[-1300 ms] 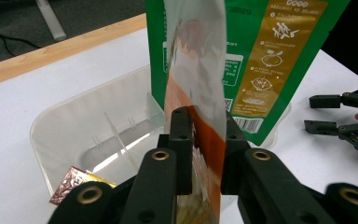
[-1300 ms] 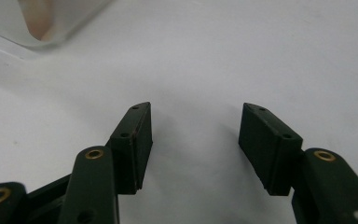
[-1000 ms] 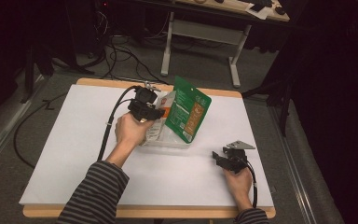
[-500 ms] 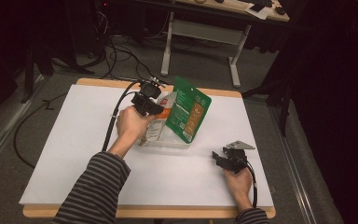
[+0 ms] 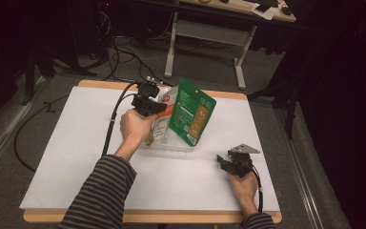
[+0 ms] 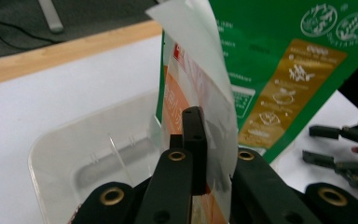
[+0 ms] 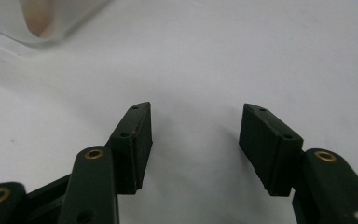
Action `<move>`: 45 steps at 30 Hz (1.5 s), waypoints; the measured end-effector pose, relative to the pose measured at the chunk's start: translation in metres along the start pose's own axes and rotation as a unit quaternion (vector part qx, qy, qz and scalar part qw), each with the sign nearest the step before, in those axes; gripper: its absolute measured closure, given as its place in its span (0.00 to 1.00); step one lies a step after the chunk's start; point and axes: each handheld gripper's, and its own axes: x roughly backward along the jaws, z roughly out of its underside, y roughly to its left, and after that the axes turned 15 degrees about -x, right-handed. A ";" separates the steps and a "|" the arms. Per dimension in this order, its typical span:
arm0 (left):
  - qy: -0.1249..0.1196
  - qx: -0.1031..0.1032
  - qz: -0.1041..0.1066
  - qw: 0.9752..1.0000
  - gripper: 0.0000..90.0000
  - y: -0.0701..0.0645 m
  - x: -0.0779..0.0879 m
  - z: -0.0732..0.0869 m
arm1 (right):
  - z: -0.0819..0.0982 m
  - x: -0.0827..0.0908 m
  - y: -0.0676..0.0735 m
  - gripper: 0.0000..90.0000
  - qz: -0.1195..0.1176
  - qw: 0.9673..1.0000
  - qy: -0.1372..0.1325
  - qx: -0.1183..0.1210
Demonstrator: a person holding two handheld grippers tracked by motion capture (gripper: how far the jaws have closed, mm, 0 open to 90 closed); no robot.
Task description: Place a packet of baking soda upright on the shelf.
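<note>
The left tool [image 5: 153,109] has just been closing and now pinches the white and orange pouch [image 6: 200,100], which stands upright in the clear tub [image 6: 70,154] at the middle of the counter [image 5: 76,152]. A green pouch [image 5: 191,117] leans in the tub just right of it. The right tool [image 5: 223,163] rests on the counter near the right edge, jaws wide apart and empty.

High view above the person's side, facing forward and down over the white counter [image 5: 76,157], left gripper view close behind its black jaws, facing the clear plastic tray [image 6: 60,154] and green printed pouch [image 6: 289,60], shared with high view, right gripper view low, near bare counter.
</note>
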 end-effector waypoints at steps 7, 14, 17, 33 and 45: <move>-0.072 0.005 -0.006 0.997 1.00 -0.001 -0.003 0.008 | 0.000 0.000 0.000 0.49 0.000 1.000 0.000 -0.005; -0.084 0.009 -0.006 0.996 1.00 0.002 -0.009 0.029 | 0.000 0.000 0.000 0.49 -0.001 1.000 0.002 -0.006; -0.086 0.019 -0.005 0.996 0.96 0.003 -0.006 0.029 | 0.000 0.000 0.000 0.49 -0.002 1.000 0.002 -0.007; -0.045 -0.038 -0.010 0.998 0.59 0.005 0.013 0.038 | 0.000 0.000 0.000 0.49 -0.001 1.000 0.002 -0.006; -0.043 -0.073 -0.004 0.996 0.60 0.000 0.041 0.044 | 0.000 0.000 0.000 0.49 -0.002 1.000 0.002 -0.007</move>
